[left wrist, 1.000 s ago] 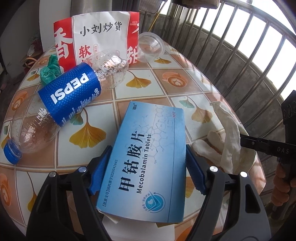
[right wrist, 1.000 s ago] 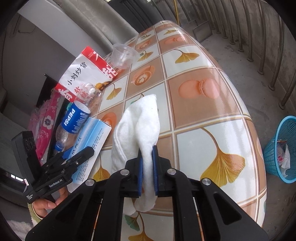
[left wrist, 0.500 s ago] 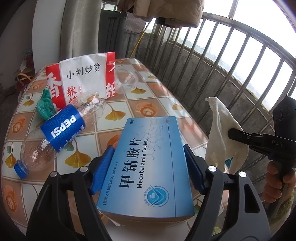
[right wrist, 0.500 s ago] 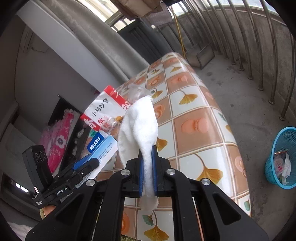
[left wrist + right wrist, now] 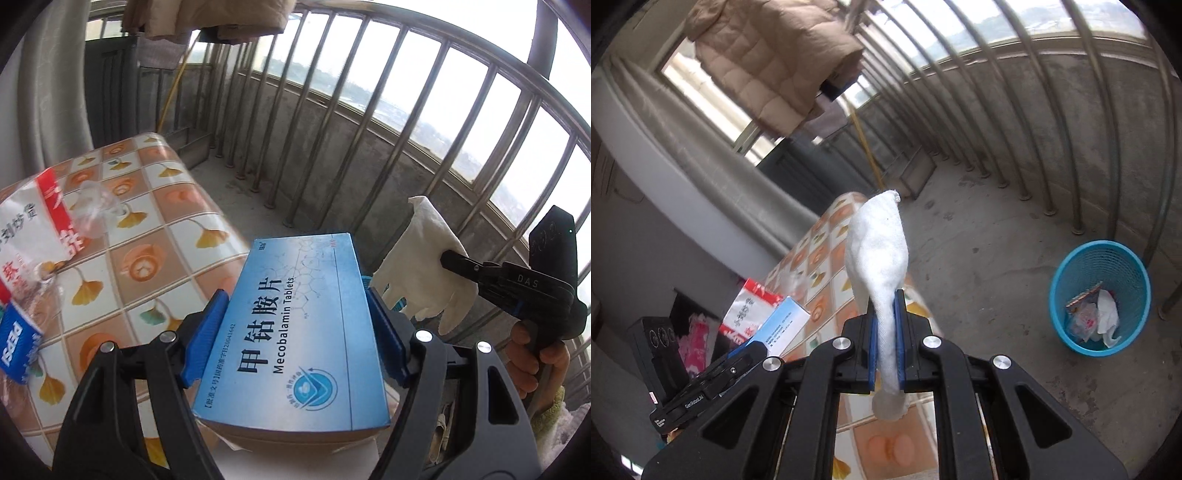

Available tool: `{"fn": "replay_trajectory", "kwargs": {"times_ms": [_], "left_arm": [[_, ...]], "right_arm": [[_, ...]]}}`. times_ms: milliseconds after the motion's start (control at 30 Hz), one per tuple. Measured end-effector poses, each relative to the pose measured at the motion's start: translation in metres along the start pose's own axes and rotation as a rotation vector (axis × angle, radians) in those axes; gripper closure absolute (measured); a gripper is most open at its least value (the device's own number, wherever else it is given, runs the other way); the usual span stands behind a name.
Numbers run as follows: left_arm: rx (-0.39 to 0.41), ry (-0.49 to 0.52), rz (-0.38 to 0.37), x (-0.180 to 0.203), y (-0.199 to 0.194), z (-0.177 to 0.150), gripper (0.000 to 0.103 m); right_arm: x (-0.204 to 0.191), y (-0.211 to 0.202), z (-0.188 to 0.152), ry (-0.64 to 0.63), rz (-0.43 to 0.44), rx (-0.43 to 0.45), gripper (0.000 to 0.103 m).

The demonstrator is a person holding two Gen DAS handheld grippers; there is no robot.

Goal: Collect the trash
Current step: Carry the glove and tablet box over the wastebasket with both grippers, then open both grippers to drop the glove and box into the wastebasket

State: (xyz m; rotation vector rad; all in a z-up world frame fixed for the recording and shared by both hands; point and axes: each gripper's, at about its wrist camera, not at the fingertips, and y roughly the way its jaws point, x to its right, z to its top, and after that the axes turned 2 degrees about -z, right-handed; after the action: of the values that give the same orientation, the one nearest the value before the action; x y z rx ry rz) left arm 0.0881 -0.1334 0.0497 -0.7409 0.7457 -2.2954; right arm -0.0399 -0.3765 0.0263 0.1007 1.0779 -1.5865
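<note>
My left gripper (image 5: pixel 297 325) is shut on a blue Mecobalamin tablet box (image 5: pixel 295 332), its blue pads pressing both long sides, held in the air past the table's edge. My right gripper (image 5: pixel 886 325) is shut on a white cloth glove (image 5: pixel 879 258) that sticks up between the pads. In the left wrist view the same glove (image 5: pixel 424 273) hangs from the right gripper (image 5: pixel 448 258), with a hand on its handle. A blue mesh trash basket (image 5: pixel 1071 288) with wrappers inside stands on the concrete floor at the right.
The tiled ginkgo-pattern table (image 5: pixel 155 236) lies to the left, bearing a red-and-white snack bag (image 5: pixel 33 236), a clear plastic cup (image 5: pixel 94 214) and a Pepsi bottle (image 5: pixel 16 347). Metal railing bars (image 5: pixel 369 122) curve around the balcony. A beige jacket (image 5: pixel 768 62) hangs overhead.
Both grippers rose off the table and swung right toward the railing, carrying the box and the glove. The table slid left in both views; the blue basket now shows fully.
</note>
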Motion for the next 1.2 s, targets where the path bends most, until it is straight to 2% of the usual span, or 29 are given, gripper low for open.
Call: {"fn": "replay_trajectory", "kwargs": {"times_ms": [167, 333, 500, 633, 667, 700, 733, 767, 800, 867, 1000, 1200], "left_arm": [[-0.108, 0.051, -0.093, 0.043, 0.067, 0.022, 0.033], [-0.224, 0.096, -0.169, 0.088, 0.143, 0.034, 0.033], [-0.328, 0.118, -0.206, 0.126, 0.226, 0.039, 0.033], [-0.371, 0.132, -0.209, 0.152, 0.291, 0.039, 0.03], [-0.394, 0.127, -0.211, 0.157, 0.308, 0.037, 0.025], [-0.425, 0.118, -0.211, 0.161, 0.325, 0.034, 0.022], [-0.455, 0.107, -0.2, 0.164, 0.34, 0.03, 0.022], [-0.482, 0.095, -0.183, 0.164, 0.351, 0.026, 0.022], [-0.503, 0.087, -0.176, 0.163, 0.359, 0.023, 0.022], [-0.518, 0.088, -0.182, 0.16, 0.361, 0.02, 0.021], [-0.49, 0.125, -0.194, 0.154, 0.342, 0.022, 0.021], [-0.386, 0.143, -0.207, 0.137, 0.28, 0.037, 0.021]], "right_arm": [[0.071, -0.013, 0.007, 0.159, -0.141, 0.054, 0.095], [0.145, -0.004, 0.009, 0.319, -0.23, 0.069, 0.095], [0.212, 0.016, 0.014, 0.458, -0.293, 0.074, 0.094], [0.264, 0.042, 0.016, 0.555, -0.343, 0.081, 0.092], [0.278, 0.05, 0.016, 0.576, -0.363, 0.073, 0.083], [0.293, 0.059, 0.013, 0.602, -0.387, 0.063, 0.065], [0.307, 0.068, 0.01, 0.631, -0.417, 0.048, 0.056], [0.318, 0.075, 0.005, 0.658, -0.449, 0.027, 0.049], [0.328, 0.081, -0.001, 0.685, -0.474, -0.001, 0.049], [0.336, 0.086, -0.011, 0.71, -0.476, -0.02, 0.049], [0.327, 0.087, -0.022, 0.687, -0.494, -0.022, 0.045], [0.281, 0.079, -0.014, 0.577, -0.483, -0.002, 0.043]]}}
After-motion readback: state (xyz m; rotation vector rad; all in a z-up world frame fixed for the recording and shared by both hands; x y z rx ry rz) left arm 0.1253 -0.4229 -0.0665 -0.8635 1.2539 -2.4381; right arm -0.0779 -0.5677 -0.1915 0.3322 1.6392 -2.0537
